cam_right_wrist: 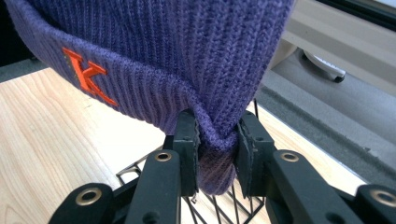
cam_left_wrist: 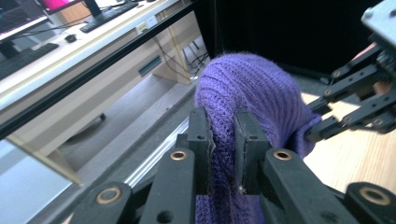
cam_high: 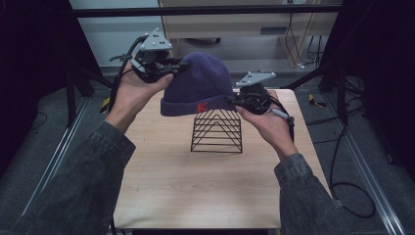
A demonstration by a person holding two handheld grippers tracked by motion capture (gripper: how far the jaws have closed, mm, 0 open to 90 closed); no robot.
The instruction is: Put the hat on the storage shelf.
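One purple beanie (cam_high: 198,85), one black wire rack (cam_high: 217,131) right under it, two grippers on the beanie: left gripper (cam_high: 182,63), right gripper (cam_high: 230,100).

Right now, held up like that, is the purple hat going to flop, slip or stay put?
Likely floppy: the hat bunches where the right tongs pinch its cuff. Probably light, since two pinches, with the left tongs, hold it above the wire rack. The ribbed knit should resist slipping.

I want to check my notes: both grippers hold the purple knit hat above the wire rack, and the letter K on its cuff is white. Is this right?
Not quite: the letter K on the hat is orange-red, not white, as the right gripper view shows. The rest stands: the left gripper and right gripper hold it above the wire rack.
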